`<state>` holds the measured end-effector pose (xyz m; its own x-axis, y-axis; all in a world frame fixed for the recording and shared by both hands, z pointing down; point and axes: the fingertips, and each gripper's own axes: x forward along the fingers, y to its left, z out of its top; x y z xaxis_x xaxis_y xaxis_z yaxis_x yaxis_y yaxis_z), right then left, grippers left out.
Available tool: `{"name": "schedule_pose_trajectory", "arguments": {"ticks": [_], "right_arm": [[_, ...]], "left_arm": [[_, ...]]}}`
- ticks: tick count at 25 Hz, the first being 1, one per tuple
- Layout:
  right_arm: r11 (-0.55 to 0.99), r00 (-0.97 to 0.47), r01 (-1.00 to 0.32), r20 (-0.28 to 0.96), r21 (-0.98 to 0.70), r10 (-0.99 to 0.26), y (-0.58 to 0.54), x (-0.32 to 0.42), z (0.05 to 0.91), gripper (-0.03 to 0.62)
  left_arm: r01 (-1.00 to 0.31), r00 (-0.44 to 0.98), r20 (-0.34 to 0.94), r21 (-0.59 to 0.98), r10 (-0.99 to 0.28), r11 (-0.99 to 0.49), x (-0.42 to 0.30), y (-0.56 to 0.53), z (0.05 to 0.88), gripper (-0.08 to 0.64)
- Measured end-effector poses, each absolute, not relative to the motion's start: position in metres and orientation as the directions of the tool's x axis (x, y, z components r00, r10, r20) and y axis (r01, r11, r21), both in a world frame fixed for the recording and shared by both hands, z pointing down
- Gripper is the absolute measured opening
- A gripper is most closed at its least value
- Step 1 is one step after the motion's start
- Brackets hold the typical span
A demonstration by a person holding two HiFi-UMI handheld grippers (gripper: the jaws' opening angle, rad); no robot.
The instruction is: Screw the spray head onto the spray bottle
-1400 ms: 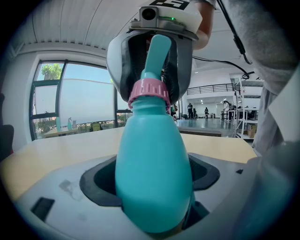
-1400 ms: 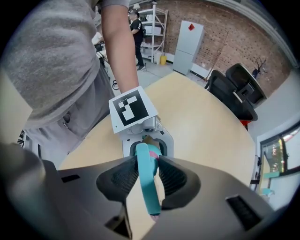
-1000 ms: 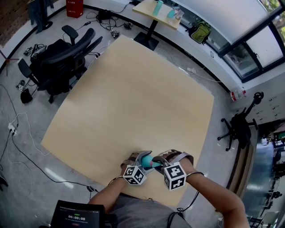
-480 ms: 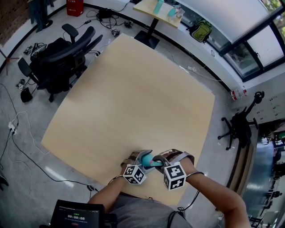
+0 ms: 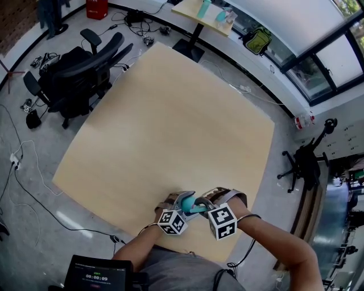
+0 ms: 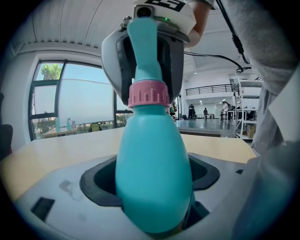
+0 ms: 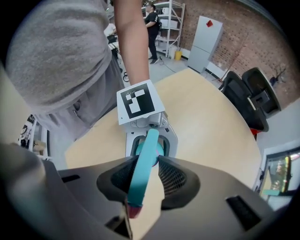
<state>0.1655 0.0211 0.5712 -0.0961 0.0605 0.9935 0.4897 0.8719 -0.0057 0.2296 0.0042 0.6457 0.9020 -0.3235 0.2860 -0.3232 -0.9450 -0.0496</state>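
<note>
The teal spray bottle (image 6: 151, 154) stands upright on the wooden table (image 5: 170, 125) near its front edge, with my left gripper (image 6: 150, 208) shut on its wide body. A pink collar (image 6: 148, 95) sits at the bottle's neck, and the teal spray head (image 6: 144, 44) rises above it. My right gripper (image 7: 149, 161) comes straight down from above and is shut on the spray head (image 7: 143, 171). In the head view both grippers meet over the bottle (image 5: 192, 206), the left gripper (image 5: 181, 204) beside the right gripper (image 5: 206, 206). The bottle's base is hidden.
A black office chair (image 5: 79, 74) stands left of the table. A small far table (image 5: 202, 14) holds other teal bottles. Cables lie on the floor (image 5: 23, 165). A screen device (image 5: 99, 275) hangs at the person's waist.
The right gripper's marker cube has rolled slightly about the bottle's axis. Both grippers stay in place on the bottle and spray head.
</note>
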Motion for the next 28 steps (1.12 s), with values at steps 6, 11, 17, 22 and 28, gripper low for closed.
{"name": "schedule_pose_trajectory", "arguments": {"ticks": [6,11,17,22,28], "right_arm": [[0.950,-0.247,0.310,0.963,-0.027,0.108,0.019,0.167,0.575,0.127],[0.954,-0.282,0.299,0.951,-0.036,0.124,0.019,0.167,0.573,0.129],[0.955,-0.252,0.295,0.961,-0.037,0.115,0.021,0.168,0.572,0.132],[0.953,-0.232,0.304,0.968,-0.021,0.095,0.020,0.168,0.569,0.137],[0.941,-0.196,0.336,0.980,0.039,0.030,0.022,0.163,0.562,0.138]], "left_arm": [[-0.322,0.904,0.281,-0.047,-0.322,-0.946,0.228,0.004,0.648,0.391],[-0.319,0.906,0.281,-0.046,-0.318,-0.947,0.228,0.004,0.646,0.391],[-0.314,0.906,0.282,-0.046,-0.314,-0.948,0.229,0.004,0.646,0.391],[-0.315,0.906,0.283,-0.044,-0.314,-0.948,0.229,0.004,0.647,0.391],[-0.316,0.906,0.281,-0.044,-0.316,-0.948,0.229,0.005,0.647,0.391]]}}
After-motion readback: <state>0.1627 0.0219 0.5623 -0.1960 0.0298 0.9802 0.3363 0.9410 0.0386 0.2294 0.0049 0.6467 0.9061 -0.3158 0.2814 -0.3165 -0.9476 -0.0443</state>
